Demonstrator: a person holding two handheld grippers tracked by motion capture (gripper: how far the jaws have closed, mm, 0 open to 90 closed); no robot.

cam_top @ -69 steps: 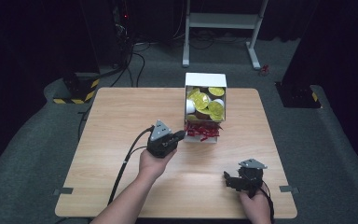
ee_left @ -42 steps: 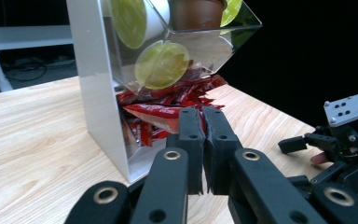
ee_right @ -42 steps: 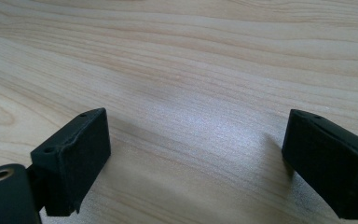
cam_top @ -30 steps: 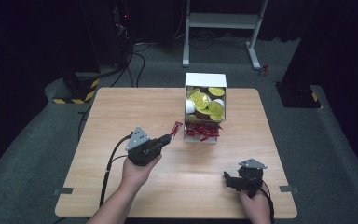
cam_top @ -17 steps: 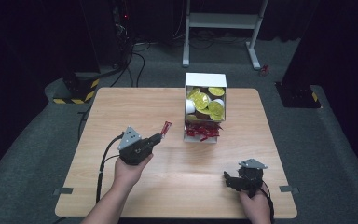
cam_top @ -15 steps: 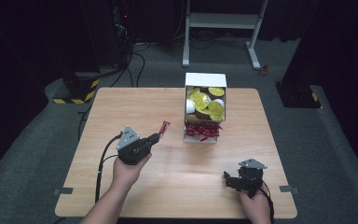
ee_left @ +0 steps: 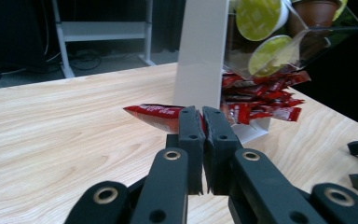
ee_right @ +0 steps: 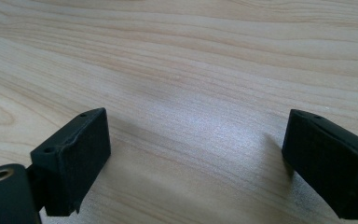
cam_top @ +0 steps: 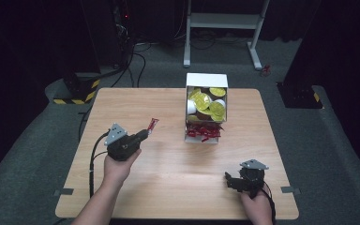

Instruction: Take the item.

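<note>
A red sachet [cam_top: 153,125] is pinched at one end between the closed jaws of the left gripper [cam_top: 143,135], held clear of the wooden table [cam_top: 168,164] over its left half. In the left gripper view the sachet [ee_left: 156,113] is seen sticking out to the left of the left gripper [ee_left: 201,122], both jaws pressed together on it. The left hand [cam_top: 118,165] is wrapped round the gripper body, and a black cable [cam_top: 93,159] is seen looping down from it toward the near table edge.

A white and clear dispenser box [cam_top: 205,110] is placed at the far centre of the table, well apart from the held sachet. Its upper part is packed with pods with yellow-green lids [cam_top: 201,102], and a pile of red sachets [cam_top: 204,132] is seen in its open bottom tray. In the left gripper view the white side wall of the box [ee_left: 200,51] is seen just behind the jaws, with the pile of red sachets [ee_left: 261,100] spilling out at its base.

The right gripper [cam_top: 232,183] is held low near the table's near right corner by the right hand [cam_top: 255,208]. In the right gripper view its jaws are seen wide apart over bare wood, with nothing between them [ee_right: 196,158].
</note>
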